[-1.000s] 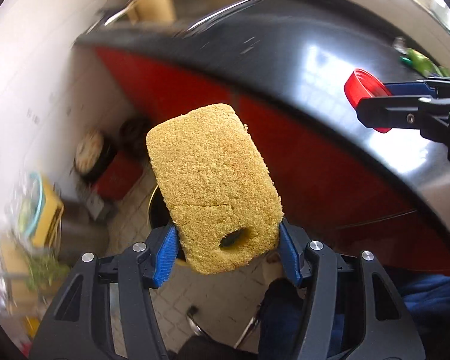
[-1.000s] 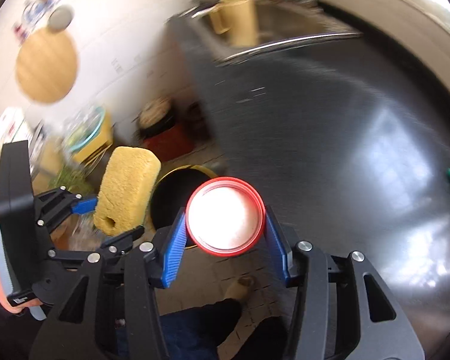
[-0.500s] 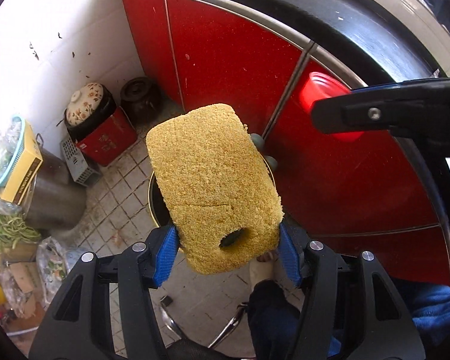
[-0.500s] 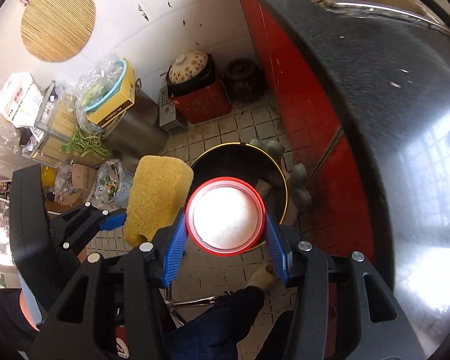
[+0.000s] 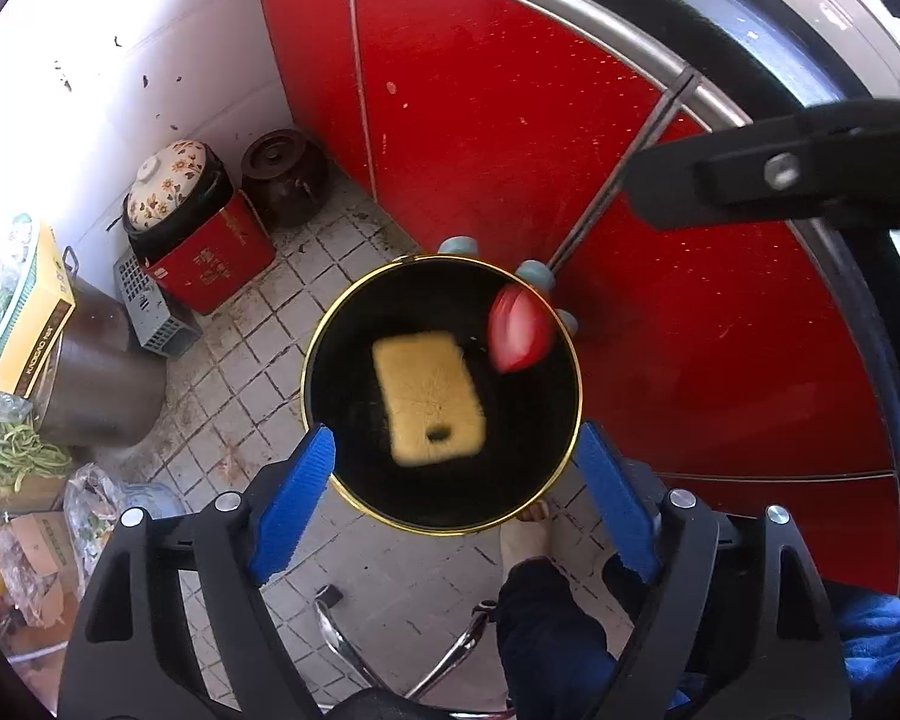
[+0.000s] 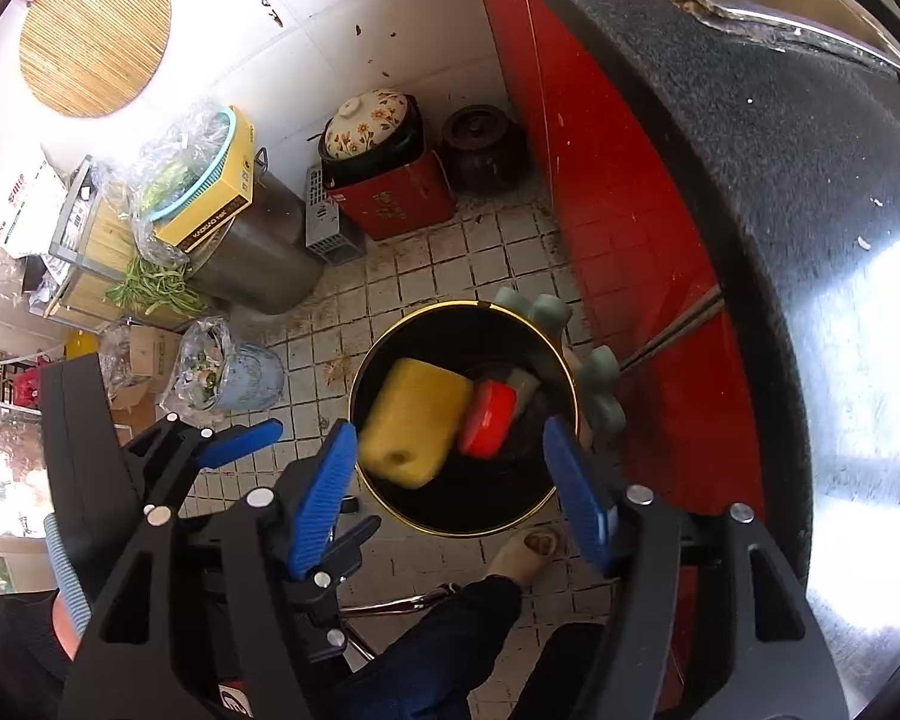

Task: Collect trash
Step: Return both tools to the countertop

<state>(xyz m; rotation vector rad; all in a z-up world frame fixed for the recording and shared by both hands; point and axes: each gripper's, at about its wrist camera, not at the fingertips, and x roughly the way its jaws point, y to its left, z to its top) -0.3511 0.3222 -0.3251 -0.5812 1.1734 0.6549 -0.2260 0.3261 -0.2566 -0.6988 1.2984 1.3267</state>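
Note:
A black bin with a gold rim [image 5: 354, 498] [image 6: 390, 504] stands on the tiled floor below both grippers. A yellow sponge [image 5: 429, 399] [image 6: 411, 423] and a red lid [image 5: 519, 330] [image 6: 487, 420] are blurred inside the bin's mouth, free of the fingers. My left gripper [image 5: 456, 498] is open and empty above the bin; it also shows at the left of the right wrist view [image 6: 240, 438]. My right gripper [image 6: 450, 498] is open and empty; one of its fingers [image 5: 780, 174] crosses the upper right of the left wrist view.
Red cabinet doors [image 5: 510, 120] under a black counter [image 6: 810, 240] stand to the right. A red box with a floral-lidded pot [image 5: 204, 234], a dark jar [image 5: 282, 174], a metal drum [image 6: 258, 252] and bags crowd the left. A person's leg and foot [image 6: 528, 546] are below.
Both grippers have opened. The sponge has left the left gripper and the red lid has left the right one; both have dropped into the bin's mouth.

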